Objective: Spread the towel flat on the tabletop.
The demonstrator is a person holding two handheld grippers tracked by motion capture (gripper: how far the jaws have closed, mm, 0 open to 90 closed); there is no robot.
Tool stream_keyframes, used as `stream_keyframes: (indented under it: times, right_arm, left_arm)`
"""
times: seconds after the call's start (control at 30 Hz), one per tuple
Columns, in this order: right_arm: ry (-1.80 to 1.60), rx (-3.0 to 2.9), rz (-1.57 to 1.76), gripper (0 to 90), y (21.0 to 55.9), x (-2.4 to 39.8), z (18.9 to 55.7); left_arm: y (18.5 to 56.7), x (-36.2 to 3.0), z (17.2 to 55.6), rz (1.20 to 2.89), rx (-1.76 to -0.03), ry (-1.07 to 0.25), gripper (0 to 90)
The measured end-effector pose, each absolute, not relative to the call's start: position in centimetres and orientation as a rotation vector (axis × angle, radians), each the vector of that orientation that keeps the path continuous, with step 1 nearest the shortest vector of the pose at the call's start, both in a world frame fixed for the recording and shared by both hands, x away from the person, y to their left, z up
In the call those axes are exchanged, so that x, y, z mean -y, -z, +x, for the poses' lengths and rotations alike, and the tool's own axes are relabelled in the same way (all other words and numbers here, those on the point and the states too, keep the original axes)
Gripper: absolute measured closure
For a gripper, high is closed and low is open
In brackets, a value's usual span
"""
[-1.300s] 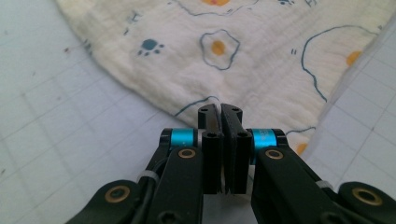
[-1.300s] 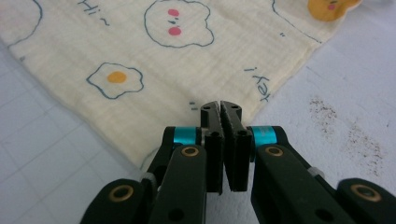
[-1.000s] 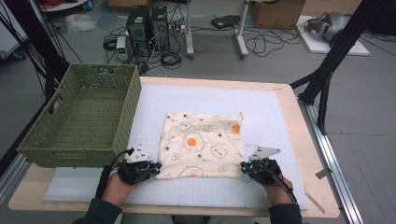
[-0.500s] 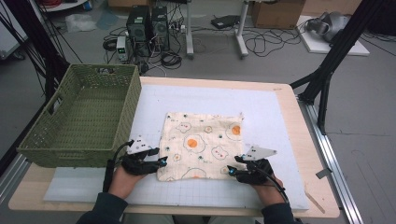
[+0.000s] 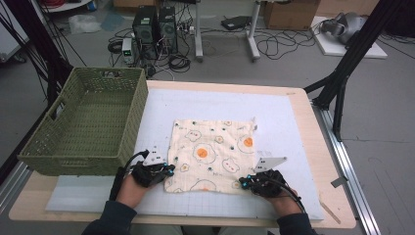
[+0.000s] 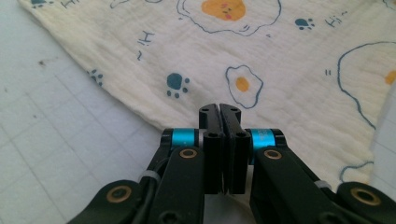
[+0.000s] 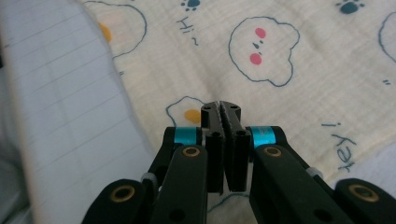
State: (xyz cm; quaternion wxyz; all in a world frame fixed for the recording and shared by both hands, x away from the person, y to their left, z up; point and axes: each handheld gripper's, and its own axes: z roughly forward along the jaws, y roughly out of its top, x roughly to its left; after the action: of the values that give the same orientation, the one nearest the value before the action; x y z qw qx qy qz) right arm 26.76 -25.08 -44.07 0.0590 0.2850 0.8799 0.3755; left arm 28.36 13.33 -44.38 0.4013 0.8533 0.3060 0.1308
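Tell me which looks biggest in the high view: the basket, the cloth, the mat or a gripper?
1. Mat, the white sheet over most of the table.
2. Basket, though it sits taller, nearer the camera, so this is less sure.
3. Cloth.
4. Left gripper and right gripper, both alike.

one printed cloth (image 5: 211,155), one green woven basket (image 5: 88,122), one white grid mat (image 5: 293,147), one wooden table (image 5: 337,205), two handheld grippers: left gripper (image 5: 166,171), right gripper (image 5: 241,184).

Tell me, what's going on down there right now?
Left gripper and right gripper: jaws shut on cloth near corners. Cloth flat. Basket beside, nothing blocking.
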Motion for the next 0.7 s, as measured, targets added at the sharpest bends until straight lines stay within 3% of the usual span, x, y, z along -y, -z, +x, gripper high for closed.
stream_keyframes:
  times: [0.13, 0.23, 0.37, 0.47, 0.7]
  right_arm:
    - [-1.163, -2.687, 0.870, 84.8, 44.0, 25.8, 26.4]
    - [-1.230, -2.628, 0.895, 72.9, 43.5, 26.1, 26.7]
    - [-1.261, -2.502, 0.955, 62.7, 42.8, 26.6, 27.3]
    - [-1.211, -2.415, 1.009, 62.2, 42.8, 27.1, 28.0]
    - [-1.085, -2.344, 1.086, 71.4, 43.4, 27.5, 29.9]
  left_arm:
    - [44.1, -13.2, 27.9, 2.162, -0.762, -0.309, 86.1]
    - [44.0, -13.3, 28.2, 2.109, -0.808, -0.323, 65.3]
    - [43.7, -13.5, 29.1, 2.006, -0.845, -0.339, 51.9]
    - [43.3, -13.5, 30.2, 1.963, -0.873, -0.383, 51.5]
    - [42.2, -13.4, 33.2, 1.863, -0.967, -0.445, 52.9]
